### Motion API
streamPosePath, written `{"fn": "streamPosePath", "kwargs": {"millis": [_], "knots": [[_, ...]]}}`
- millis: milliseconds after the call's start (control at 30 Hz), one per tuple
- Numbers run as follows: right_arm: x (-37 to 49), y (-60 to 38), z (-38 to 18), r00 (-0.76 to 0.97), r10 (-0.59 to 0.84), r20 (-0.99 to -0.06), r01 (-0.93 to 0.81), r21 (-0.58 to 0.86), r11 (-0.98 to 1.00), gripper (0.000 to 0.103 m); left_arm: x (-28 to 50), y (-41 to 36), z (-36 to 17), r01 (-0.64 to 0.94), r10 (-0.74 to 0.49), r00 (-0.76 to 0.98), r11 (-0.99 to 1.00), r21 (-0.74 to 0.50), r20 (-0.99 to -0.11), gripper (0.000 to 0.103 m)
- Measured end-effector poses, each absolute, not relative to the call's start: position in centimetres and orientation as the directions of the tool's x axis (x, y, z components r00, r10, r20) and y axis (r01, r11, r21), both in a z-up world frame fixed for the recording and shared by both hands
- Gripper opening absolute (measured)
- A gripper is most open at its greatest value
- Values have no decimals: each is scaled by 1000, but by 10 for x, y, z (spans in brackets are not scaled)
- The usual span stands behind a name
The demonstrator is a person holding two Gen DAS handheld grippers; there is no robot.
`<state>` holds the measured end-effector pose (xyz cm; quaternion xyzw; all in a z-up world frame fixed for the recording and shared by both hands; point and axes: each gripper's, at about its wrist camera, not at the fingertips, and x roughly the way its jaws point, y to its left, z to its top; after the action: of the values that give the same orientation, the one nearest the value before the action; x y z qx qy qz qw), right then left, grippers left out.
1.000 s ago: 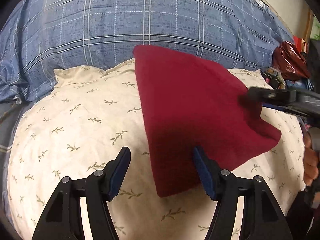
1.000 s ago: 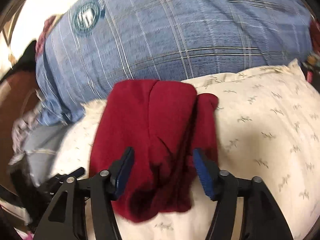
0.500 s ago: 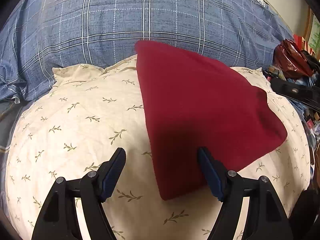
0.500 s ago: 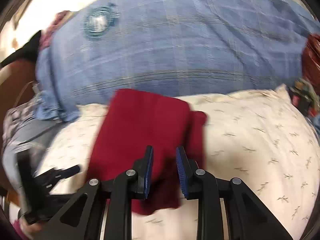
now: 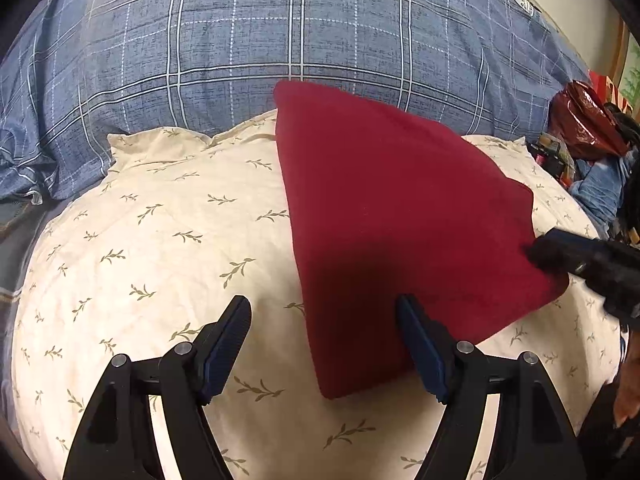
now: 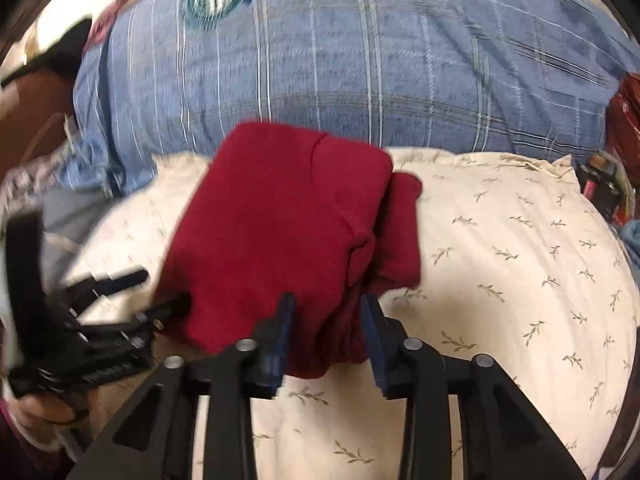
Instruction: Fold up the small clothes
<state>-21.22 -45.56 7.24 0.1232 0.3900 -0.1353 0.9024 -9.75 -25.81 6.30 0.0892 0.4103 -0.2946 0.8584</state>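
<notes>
A folded dark red cloth lies on a cream pillow with a leaf print. My left gripper is open low over the pillow, with the cloth's near left corner between its fingers and no pad pressing on it. In the right wrist view the red cloth shows layered folds and a flap on its right. My right gripper has its jaws opening, with the bunched near edge of the cloth between them. The right gripper also shows at the cloth's right corner. The left gripper sits at the cloth's left edge.
A blue plaid duvet rises behind the pillow. A shiny red bag, small clutter and blue fabric lie at the right. A hand holds the left tool at the lower left.
The right gripper drew back from the cloth with its jaws narrowed, then came back to the cloth's right corner and widened them. The left jaws spread slightly; the cloth stayed put.
</notes>
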Motion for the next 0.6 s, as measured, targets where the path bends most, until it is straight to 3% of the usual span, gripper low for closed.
{"fn": "streamPosePath", "kwargs": {"millis": [67, 167, 300, 400, 433, 467, 533, 600], "knots": [[-212, -460, 80, 672, -172, -720, 361, 116, 925, 45, -98, -255, 68, 571, -438, 504, 816, -93, -745, 75], [-197, -469, 82, 660, -216, -720, 400, 93, 912, 45, -99, -250, 74, 559, -442, 528, 824, -95, -725, 75], [-165, -488, 69, 619, -199, -760, 430, 116, 896, 46, -95, -247, 71, 546, -437, 532, 832, -101, -725, 75], [-146, -507, 52, 602, -127, -789, 453, 206, 867, 54, -91, -248, 66, 543, -434, 518, 833, -108, -738, 75], [-143, -511, 49, 609, -97, -787, 451, 244, 859, 48, -90, -248, 65, 545, -435, 513, 831, -111, -740, 75], [-141, -511, 49, 616, -78, -784, 433, 254, 865, 32, -89, -250, 66, 546, -436, 513, 830, -110, -740, 75], [-139, -504, 57, 632, -112, -767, 396, 195, 897, 22, -88, -251, 65, 551, -439, 511, 827, -110, -739, 75], [-142, -500, 63, 649, -157, -744, 389, 148, 909, 19, -84, -252, 65, 552, -444, 505, 825, -118, -741, 75]]}}
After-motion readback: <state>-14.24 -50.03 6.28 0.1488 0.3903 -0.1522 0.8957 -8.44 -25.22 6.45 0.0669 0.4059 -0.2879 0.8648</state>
